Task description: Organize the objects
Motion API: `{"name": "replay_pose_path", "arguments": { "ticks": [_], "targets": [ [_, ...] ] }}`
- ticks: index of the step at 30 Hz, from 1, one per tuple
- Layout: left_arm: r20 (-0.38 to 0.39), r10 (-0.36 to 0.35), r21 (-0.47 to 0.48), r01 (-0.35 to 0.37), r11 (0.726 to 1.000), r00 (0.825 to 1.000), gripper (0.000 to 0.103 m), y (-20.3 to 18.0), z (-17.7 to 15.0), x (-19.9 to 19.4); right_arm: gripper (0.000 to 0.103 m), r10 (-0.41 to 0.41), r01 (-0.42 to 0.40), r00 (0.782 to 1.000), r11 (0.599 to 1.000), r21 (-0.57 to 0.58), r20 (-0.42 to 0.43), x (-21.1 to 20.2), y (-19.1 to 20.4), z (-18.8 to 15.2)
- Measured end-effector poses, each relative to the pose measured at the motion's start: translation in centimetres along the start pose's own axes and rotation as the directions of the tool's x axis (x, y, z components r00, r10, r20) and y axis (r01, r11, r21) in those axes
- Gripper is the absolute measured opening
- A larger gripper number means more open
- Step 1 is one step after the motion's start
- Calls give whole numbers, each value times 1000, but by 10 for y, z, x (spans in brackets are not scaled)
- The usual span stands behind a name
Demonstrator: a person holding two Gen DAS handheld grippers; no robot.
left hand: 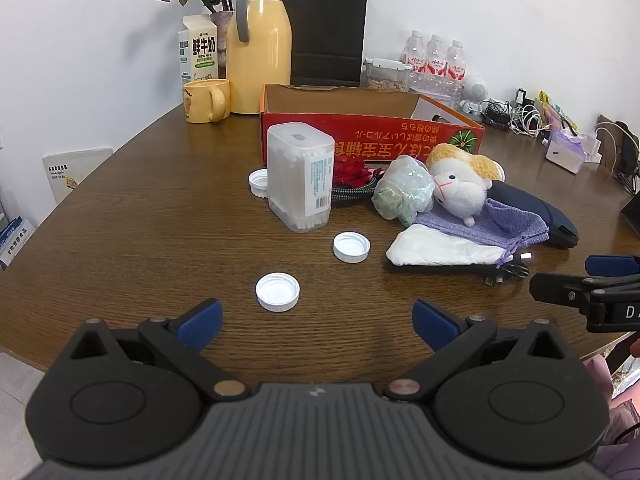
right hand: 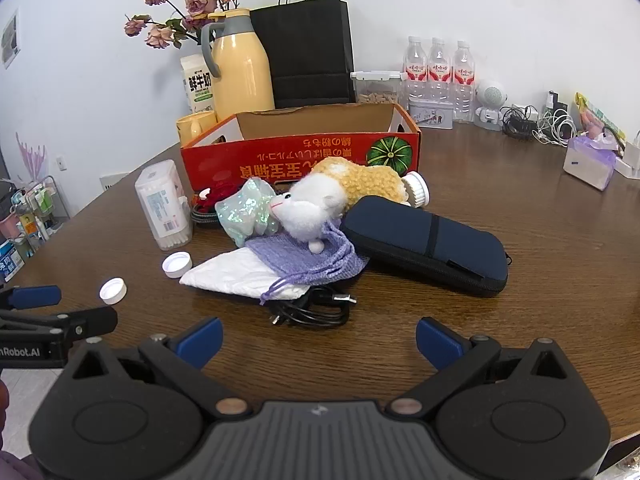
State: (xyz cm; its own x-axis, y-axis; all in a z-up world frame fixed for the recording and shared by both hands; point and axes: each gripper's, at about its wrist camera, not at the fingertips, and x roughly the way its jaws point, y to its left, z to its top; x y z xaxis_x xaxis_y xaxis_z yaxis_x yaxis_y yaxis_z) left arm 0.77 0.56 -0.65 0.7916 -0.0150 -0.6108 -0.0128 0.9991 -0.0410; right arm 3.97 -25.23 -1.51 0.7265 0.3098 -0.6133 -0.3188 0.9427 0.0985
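White plastic cap (left hand: 277, 291) lies open side up on the brown wood table (left hand: 140, 232), just ahead of the left claw (left hand: 318, 324) and a bit left of its centre line; the claw's blue pads (left hand: 200, 324) are spread wide w/ nothing between them. A 2nd white cap (left hand: 351, 247) sits farther ahead, slightly right. Beyond both stands a clear box of cotton swabs (left hand: 301, 176), upright, w/ a 3rd cap (left hand: 258, 182) touching its left side. To the right of the left claw, and straight ahead of the right claw (right hand: 318, 342), is a loose pile: a white folded cloth (right hand: 244, 276) under a purple drawstring pouch (right hand: 308, 258), a white and yellow plush toy (right hand: 320, 204) resting on the pouch, a shimmery green bag (right hand: 248, 216) beside the toy, a dark blue zip case (right hand: 424, 242) to the right, and a black cable (right hand: 312, 308) nearest the claw. The right claw's pads (right hand: 438, 342) are also spread wide, empty. Behind the pile an open red cardboard box (right hand: 304, 160) sits w/ printed text upside down. Farther back along the wall: yellow mug (left hand: 206, 101), yellow thermos jug (left hand: 259, 46), milk carton (left hand: 198, 50), black paper bag (left hand: 326, 32), 3 water bottles (right hand: 438, 70).
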Motion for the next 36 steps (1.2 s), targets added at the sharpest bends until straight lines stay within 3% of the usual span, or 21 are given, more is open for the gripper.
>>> {"name": "replay_pose_path", "arguments": {
  "ticks": [36],
  "targets": [
    [-13, -2, -10, 1, 1000, 1000, 103, 3, 0, 4, 103, 1, -1, 1000, 1000, -6, -9, 3, 1, 1]
  ]
}}
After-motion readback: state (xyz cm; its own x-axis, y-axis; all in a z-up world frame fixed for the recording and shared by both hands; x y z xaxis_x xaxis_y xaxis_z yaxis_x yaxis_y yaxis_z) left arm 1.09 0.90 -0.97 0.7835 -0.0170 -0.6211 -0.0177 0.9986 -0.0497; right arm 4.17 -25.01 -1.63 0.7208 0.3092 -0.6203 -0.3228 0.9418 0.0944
